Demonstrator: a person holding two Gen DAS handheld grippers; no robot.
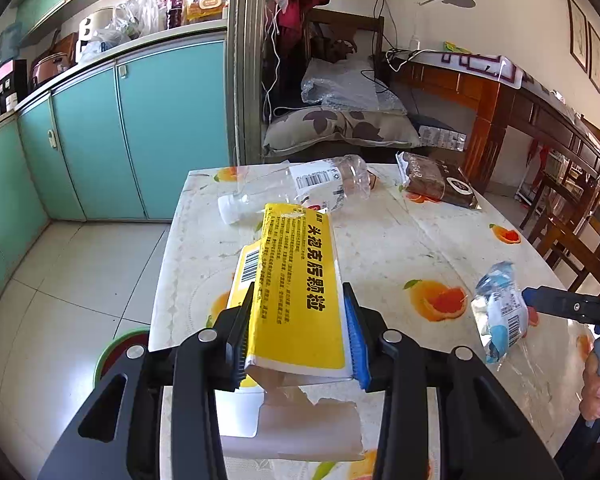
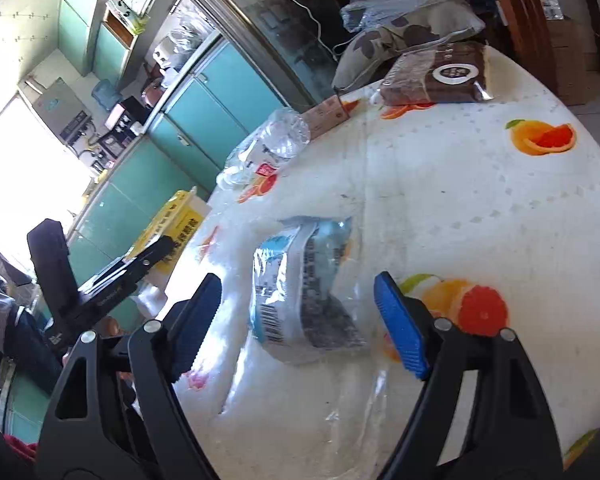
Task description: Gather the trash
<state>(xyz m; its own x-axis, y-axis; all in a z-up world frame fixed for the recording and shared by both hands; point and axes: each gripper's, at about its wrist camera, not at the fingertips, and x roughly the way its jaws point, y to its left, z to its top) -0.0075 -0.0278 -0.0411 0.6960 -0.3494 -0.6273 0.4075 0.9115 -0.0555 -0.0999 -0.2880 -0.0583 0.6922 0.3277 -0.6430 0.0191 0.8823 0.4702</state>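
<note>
My left gripper (image 1: 300,336) is shut on a yellow and white carton (image 1: 296,280) with a torn end, held above the left edge of the table (image 1: 380,240). The carton (image 2: 172,228) and the left gripper (image 2: 112,284) also show at the left of the right wrist view. My right gripper (image 2: 300,320) stands open around a crumpled blue and white plastic wrapper (image 2: 300,292) lying on the table (image 2: 460,200); its pads are apart from it. In the left wrist view that wrapper (image 1: 500,312) lies by the right gripper's blue fingertip (image 1: 532,296).
An empty clear bottle (image 1: 300,188) lies at the table's far side, with a brown packet (image 1: 436,180) to its right. A green and red round thing (image 1: 120,352) sits on the floor by the table. Teal cabinets (image 1: 120,132) stand left, wooden chairs (image 1: 560,232) right.
</note>
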